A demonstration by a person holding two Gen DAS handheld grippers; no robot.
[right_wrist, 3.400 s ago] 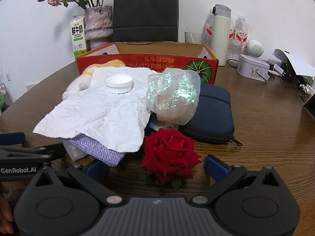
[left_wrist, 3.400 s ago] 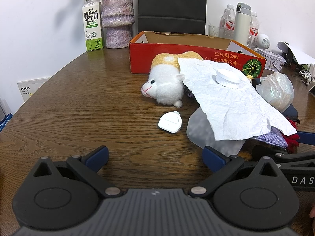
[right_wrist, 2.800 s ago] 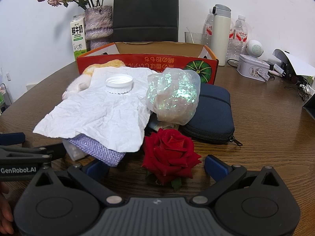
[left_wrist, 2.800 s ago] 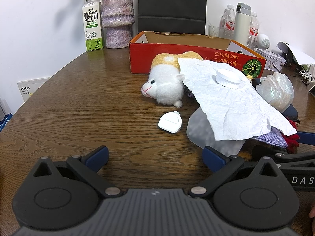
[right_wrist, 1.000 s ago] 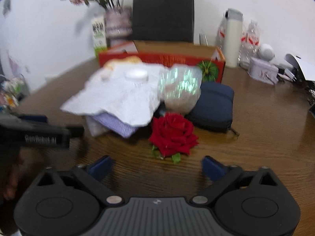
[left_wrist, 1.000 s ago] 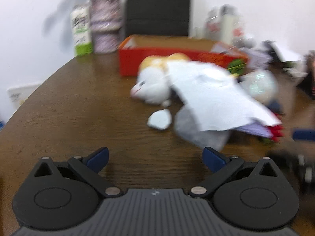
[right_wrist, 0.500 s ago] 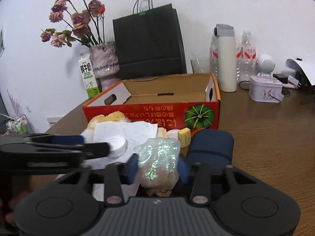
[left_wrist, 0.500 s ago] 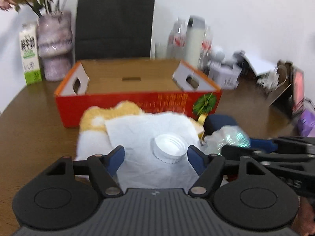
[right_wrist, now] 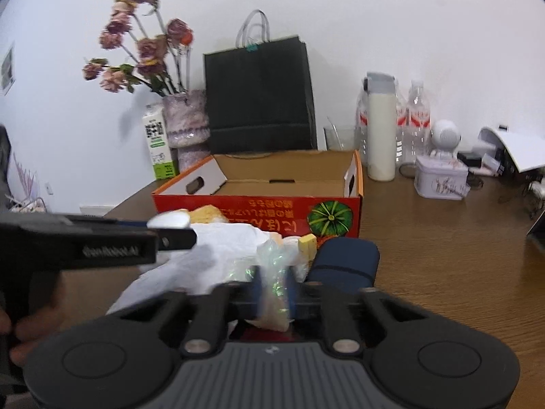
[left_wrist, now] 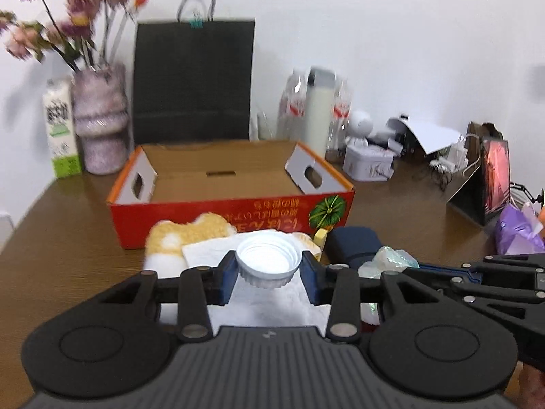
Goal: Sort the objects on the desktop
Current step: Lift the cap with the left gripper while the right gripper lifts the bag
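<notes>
— Gripping anything on the left?
— Yes, the left gripper [left_wrist: 268,274] pinches a round white ribbed plastic cap [left_wrist: 268,263] between its blue pads, just above the crumpled white paper sheet [left_wrist: 262,301].
— And the other?
— The right gripper [right_wrist: 274,291] is clamped on a crinkled iridescent plastic bag [right_wrist: 272,272], beside the dark blue zip pouch [right_wrist: 344,262].
— Where is the box?
— The open red cardboard box [left_wrist: 235,184] sits behind the pile on the brown wooden table [right_wrist: 442,255].
</notes>
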